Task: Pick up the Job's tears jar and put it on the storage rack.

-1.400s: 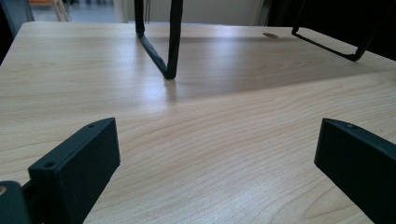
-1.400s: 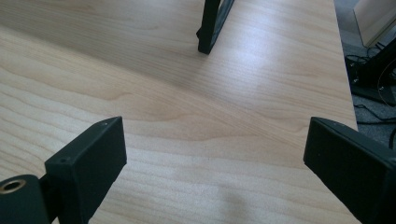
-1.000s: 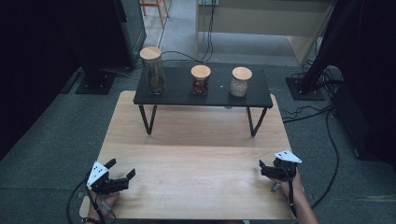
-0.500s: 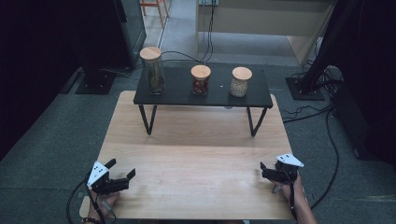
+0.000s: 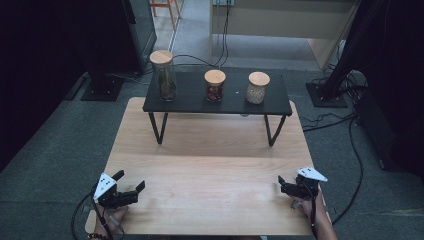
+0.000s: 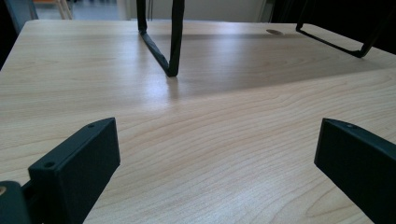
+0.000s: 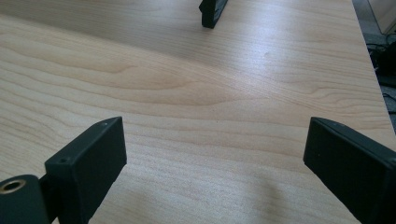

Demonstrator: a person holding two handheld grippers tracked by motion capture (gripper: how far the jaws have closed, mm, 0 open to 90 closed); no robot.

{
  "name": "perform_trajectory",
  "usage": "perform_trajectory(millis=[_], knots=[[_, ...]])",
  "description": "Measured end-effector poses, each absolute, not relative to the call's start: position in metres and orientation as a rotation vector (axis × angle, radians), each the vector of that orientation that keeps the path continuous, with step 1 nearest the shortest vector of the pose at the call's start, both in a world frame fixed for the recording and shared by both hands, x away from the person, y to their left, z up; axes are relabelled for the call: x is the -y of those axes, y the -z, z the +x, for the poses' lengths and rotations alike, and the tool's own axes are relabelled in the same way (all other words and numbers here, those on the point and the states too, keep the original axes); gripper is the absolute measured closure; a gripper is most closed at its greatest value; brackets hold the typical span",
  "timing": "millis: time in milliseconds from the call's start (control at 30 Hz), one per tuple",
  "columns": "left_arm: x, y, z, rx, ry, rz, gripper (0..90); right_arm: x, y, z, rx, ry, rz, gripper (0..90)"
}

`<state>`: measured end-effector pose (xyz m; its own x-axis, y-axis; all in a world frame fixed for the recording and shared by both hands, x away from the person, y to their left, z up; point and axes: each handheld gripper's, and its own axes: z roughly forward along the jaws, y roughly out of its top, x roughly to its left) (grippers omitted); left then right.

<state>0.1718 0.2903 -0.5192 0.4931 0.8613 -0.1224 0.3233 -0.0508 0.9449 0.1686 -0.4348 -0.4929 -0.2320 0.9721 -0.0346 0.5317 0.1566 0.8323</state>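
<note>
Three glass jars with wooden lids stand on a low black shelf [image 5: 235, 104] at the table's far side: a tall jar [image 5: 163, 76] with dark contents, a jar with red contents [image 5: 215, 86] and a jar with pale grains [image 5: 258, 88]. My left gripper [image 5: 130, 181] rests at the near left of the wooden table [image 5: 210, 150], open with nothing between its jaws. In the left gripper view, the left gripper [image 6: 217, 140] has only bare wood between its jaws. My right gripper [image 5: 282, 185] sits at the near right, also open and empty. The right gripper [image 7: 215, 140] looks over bare tabletop.
The shelf stands on thin black metal legs [image 6: 173, 42], and one foot [image 7: 212, 11] lies ahead of the right gripper. Cables [image 5: 350, 150] trail over the grey floor to the right. Dark stands and furniture surround the table.
My right gripper has drifted slightly toward the near right edge of the table. The left gripper and the jars have not moved.
</note>
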Motion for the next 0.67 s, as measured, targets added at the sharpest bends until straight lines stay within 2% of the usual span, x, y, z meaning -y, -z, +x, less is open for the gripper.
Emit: perform_trajectory(millis=[667], knots=[[-0.289,0.519,0.171,-1.049,-0.611,1.618,0.2,0.428,0.500,0.158,-1.873,-0.959,1.295,5.8]])
